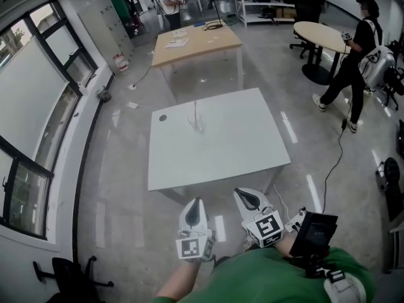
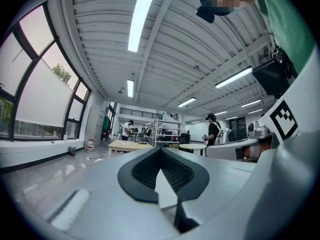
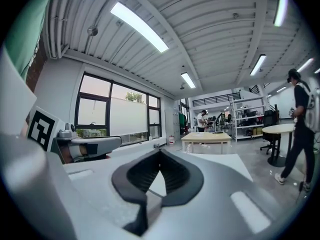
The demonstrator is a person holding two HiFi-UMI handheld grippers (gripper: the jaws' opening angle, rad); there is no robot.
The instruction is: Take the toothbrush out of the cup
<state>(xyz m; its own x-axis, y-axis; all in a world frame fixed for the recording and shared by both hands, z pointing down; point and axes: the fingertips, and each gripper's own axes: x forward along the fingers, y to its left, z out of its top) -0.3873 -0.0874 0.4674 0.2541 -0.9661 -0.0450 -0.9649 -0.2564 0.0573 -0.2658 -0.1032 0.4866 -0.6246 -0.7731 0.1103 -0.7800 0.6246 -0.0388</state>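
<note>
No readable text (in any view).

Left tool [image 1: 196, 202], right tool [image 1: 242, 194] — jaws together.

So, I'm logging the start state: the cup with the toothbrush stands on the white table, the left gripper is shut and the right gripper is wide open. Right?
Not quite: the right gripper is shut too, jaws together, as the right gripper view shows. The cup with the toothbrush stands on the white table and the left gripper is shut.

head view looks steeply down, white table [image 1: 233, 145] at 12 o'clock; both gripper views (held low, level) face it.
</note>
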